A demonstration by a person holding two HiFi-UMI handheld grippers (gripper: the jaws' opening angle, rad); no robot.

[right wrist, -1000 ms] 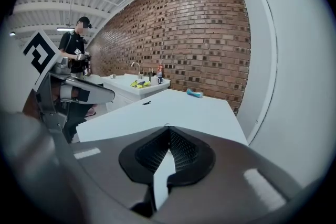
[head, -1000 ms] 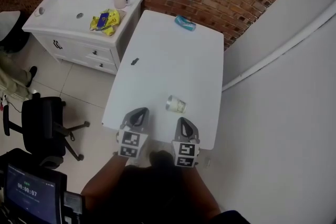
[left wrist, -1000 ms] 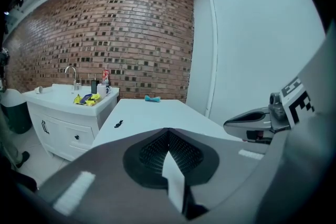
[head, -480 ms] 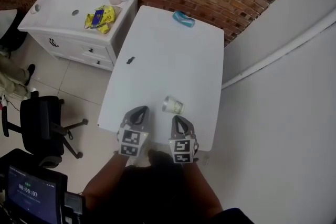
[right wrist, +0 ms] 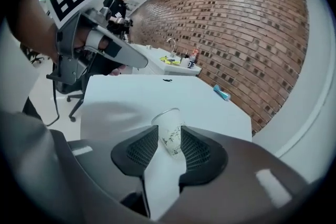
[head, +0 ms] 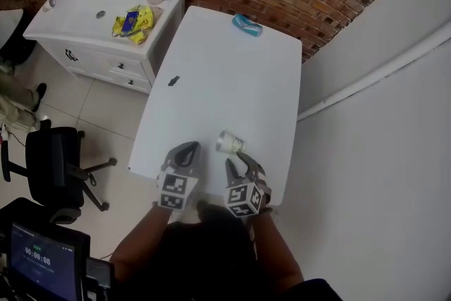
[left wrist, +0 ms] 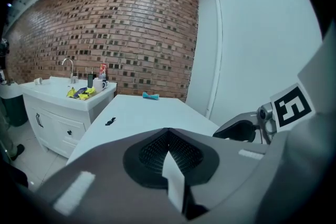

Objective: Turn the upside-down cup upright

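Head view. Looks down on a white table [head: 225, 81] running toward a brick wall at 12 o'clock. Finds the paper cup [head: 230, 143] near the table's 6 o'clock edge, seemingly tipped on its side with the open rim toward 9 o'clock, though hard to be sure. Places the right tongs [head: 238, 164] just at 6 o'clock of the cup, jaws spread, and the left tongs [head: 184, 155] near at 8 o'clock of it, over the table's edge. Shows a blue object [head: 246, 25] at the far end, a small dark item [head: 173, 81] near the 9 o'clock edge, and a sink cabinet [head: 77, 25] at 10 o'clock.

Left gripper view. Shows the left tongs [left wrist: 168, 139] with jaws pressed together, nothing between them. Looks along the table [left wrist: 142, 110] to the blue object [left wrist: 150, 95] at 12 o'clock and the dark item [left wrist: 109, 121] at 10. Catches the right tongs [left wrist: 239, 128] at 3 o'clock.

Right gripper view. Shows the right tongs [right wrist: 169, 147] with jaws apart, flanking the narrow end of the cup [right wrist: 170, 136]; cannot tell whether the pads touch it. Puts the cup's wide rim toward 12 o'clock, leaf print on its side. Catches the left tongs [right wrist: 126, 56] at 10 o'clock and the blue object [right wrist: 221, 93] at 2.
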